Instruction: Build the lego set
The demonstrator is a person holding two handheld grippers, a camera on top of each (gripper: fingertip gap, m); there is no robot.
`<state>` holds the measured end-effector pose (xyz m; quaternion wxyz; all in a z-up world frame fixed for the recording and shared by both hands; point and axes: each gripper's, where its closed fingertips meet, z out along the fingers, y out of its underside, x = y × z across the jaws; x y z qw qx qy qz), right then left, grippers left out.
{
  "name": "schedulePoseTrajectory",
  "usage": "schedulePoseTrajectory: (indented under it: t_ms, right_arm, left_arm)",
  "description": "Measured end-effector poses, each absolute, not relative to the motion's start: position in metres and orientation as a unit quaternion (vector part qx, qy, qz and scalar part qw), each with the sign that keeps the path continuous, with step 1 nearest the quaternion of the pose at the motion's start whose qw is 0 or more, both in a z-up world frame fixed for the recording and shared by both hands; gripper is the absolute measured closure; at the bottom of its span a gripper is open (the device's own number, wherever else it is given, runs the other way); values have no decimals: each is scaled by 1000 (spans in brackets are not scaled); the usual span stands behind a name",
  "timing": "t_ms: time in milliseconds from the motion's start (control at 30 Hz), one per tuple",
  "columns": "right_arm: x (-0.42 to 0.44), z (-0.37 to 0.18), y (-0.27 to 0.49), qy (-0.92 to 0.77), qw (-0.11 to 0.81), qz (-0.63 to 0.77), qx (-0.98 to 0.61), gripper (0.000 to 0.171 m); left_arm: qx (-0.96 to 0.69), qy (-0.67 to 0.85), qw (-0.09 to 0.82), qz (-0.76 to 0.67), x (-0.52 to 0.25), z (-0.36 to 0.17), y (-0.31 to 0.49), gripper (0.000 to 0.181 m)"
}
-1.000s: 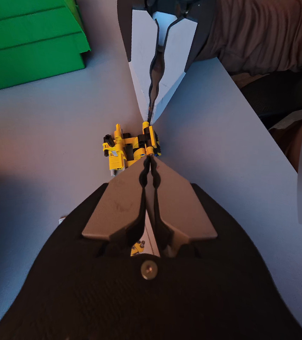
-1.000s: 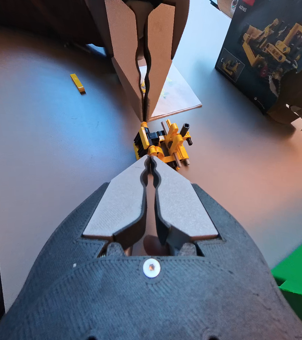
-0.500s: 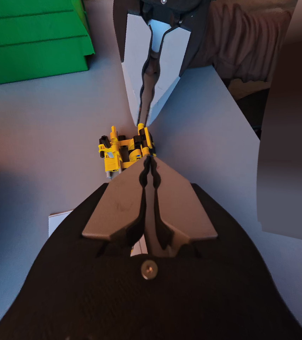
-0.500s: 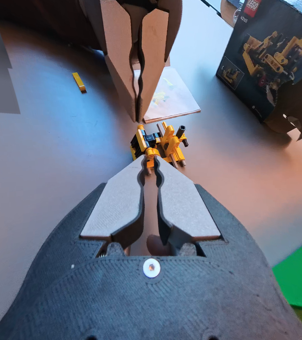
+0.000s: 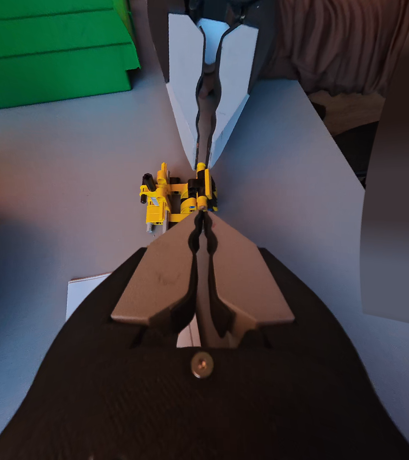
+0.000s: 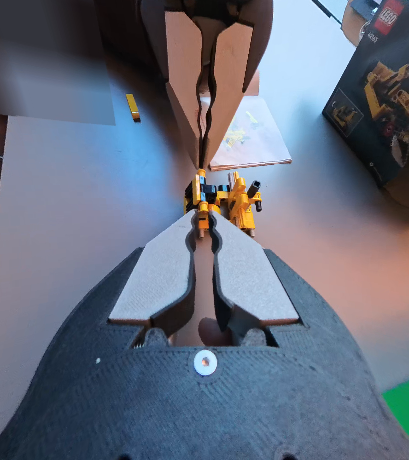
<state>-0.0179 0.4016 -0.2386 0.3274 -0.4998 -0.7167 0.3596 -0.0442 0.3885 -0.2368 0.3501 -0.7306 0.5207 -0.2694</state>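
Note:
A small yellow and black lego model (image 5: pixel 178 196) (image 6: pixel 221 199) lies on the grey table (image 5: pixel 61 161). My left gripper (image 5: pixel 202 213) is shut, and its tips touch the axle end on the model's near side. It shows opposite in the right wrist view (image 6: pixel 201 166). My right gripper (image 6: pixel 203 216) is narrowly open, with its jaws on either side of the model's yellow axle end. It shows opposite in the left wrist view (image 5: pixel 202 164). The two grippers face each other with the model between them.
Green stacked bins (image 5: pixel 49 49) stand at the far left. The lego box (image 6: pixel 385 99) and an instruction booklet (image 6: pixel 253 139) lie behind the model. A loose yellow piece (image 6: pixel 133 107) lies apart. The table edge (image 5: pixel 335 149) runs close on the right. About 4 cm separates my left fingertips from my right.
My right gripper was shut at the model's end; its jaws have parted slightly and slid forward around the yellow axle end. My left gripper has stayed shut against the other end.

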Motion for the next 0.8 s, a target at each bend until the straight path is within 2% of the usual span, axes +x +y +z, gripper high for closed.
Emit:
schedulePoseTrajectory:
  t_ms: [800]
  right_arm:
    - [-19,-239,402,-713,337,351,-505,167]
  left_arm:
    - [-747,492,345,-284,-36,-241,383,181]
